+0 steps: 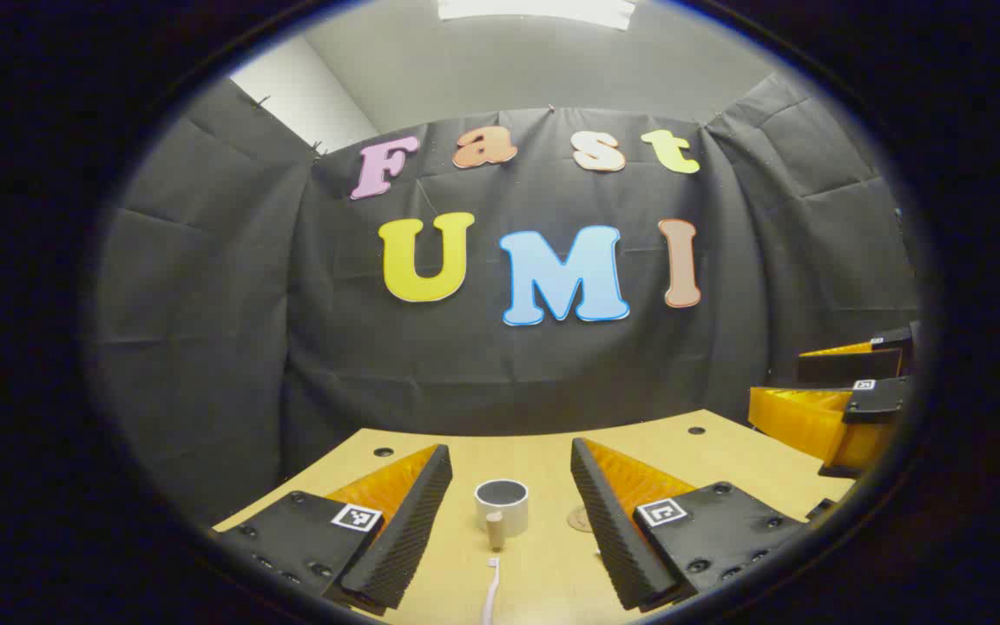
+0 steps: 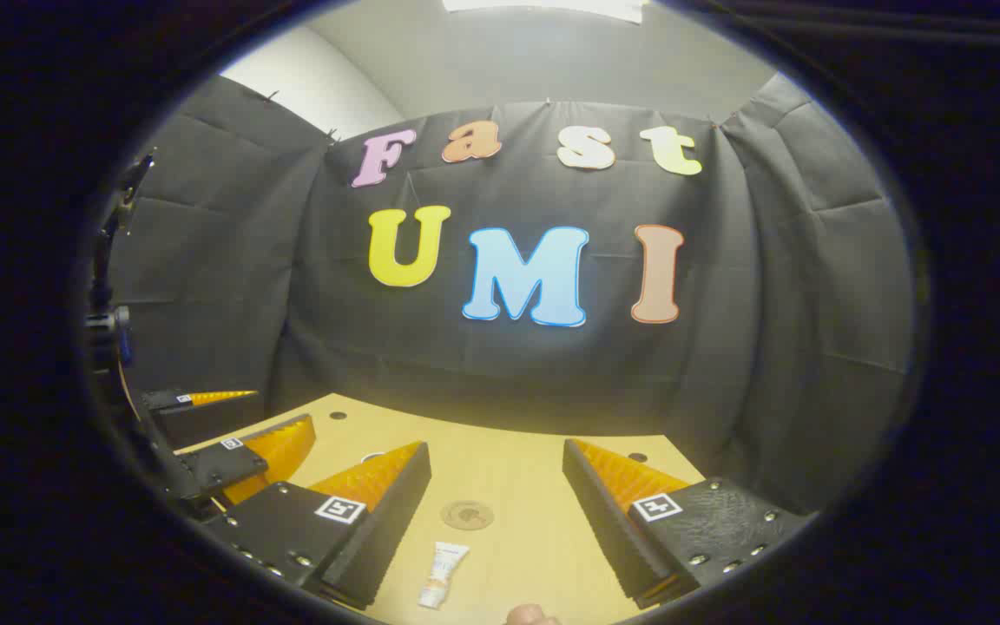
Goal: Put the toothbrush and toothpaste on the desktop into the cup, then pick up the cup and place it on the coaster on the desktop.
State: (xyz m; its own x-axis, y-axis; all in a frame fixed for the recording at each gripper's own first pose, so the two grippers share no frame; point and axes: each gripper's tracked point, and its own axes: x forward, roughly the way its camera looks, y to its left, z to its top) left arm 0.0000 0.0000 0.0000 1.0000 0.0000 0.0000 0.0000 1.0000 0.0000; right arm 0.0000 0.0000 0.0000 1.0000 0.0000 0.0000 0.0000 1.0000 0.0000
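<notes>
In the left gripper view a white cup point(image 1: 501, 508) with a dark inside stands upright on the wooden desktop point(image 1: 543, 447), its handle toward me. A white toothbrush point(image 1: 491, 592) lies just in front of it. My left gripper point(image 1: 509, 448) is open above both, with nothing between its fingers. A round brown coaster point(image 1: 582, 519) peeks out beside my right-hand finger. In the right gripper view a small white toothpaste tube point(image 2: 442, 575) lies near the front, the coaster point(image 2: 466, 515) beyond it. My right gripper point(image 2: 496, 446) is open and holds nothing.
The other gripper point(image 1: 830, 417) hovers at the right edge of the left gripper view; the left one point(image 2: 240, 443) appears at the left in the right gripper view. The black cloth wall closes the desk's far side. Small dark holes point(image 1: 696, 430) dot the desktop.
</notes>
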